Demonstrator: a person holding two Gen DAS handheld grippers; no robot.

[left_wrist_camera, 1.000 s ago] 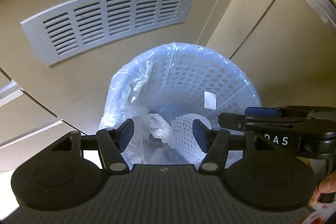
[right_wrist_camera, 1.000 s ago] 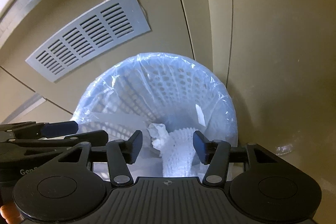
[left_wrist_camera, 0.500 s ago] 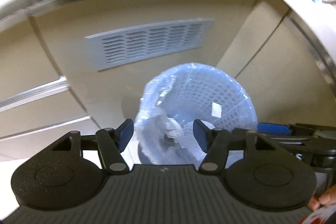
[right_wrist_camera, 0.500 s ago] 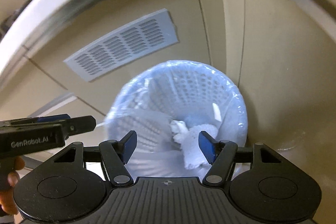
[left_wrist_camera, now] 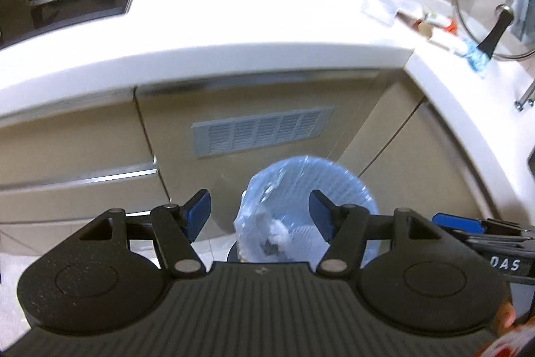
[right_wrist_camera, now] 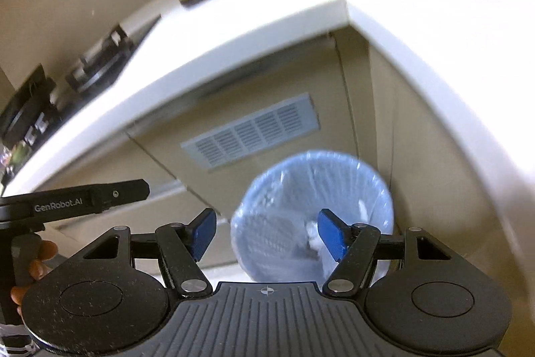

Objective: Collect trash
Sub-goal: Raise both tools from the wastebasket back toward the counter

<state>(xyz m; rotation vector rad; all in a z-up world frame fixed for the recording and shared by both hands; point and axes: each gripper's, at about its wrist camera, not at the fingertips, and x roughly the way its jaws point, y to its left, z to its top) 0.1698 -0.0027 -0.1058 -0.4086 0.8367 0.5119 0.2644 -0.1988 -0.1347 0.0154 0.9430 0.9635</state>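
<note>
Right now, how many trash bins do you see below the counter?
1: the lined mesh trash bin on the floor against the cabinet, just below the vent grille. Others may sit outside both views.

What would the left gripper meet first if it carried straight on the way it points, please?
Most likely the lined bin on the floor: it sits between the open left gripper fingers, with nothing visible in between, though depth is unclear.

Both wrist views look steeply down from above; sharing the lined bin point(left_wrist_camera: 309, 209) point(right_wrist_camera: 314, 213), vent point(left_wrist_camera: 262, 131) point(right_wrist_camera: 250, 131), counter edge point(left_wrist_camera: 200, 56) point(right_wrist_camera: 234, 35)

Perforated plastic bin point(left_wrist_camera: 347, 189) lined with thin glossy film (crinkled); smooth white counter point(left_wrist_camera: 234, 32); matt slatted vent point(left_wrist_camera: 262, 131).
</note>
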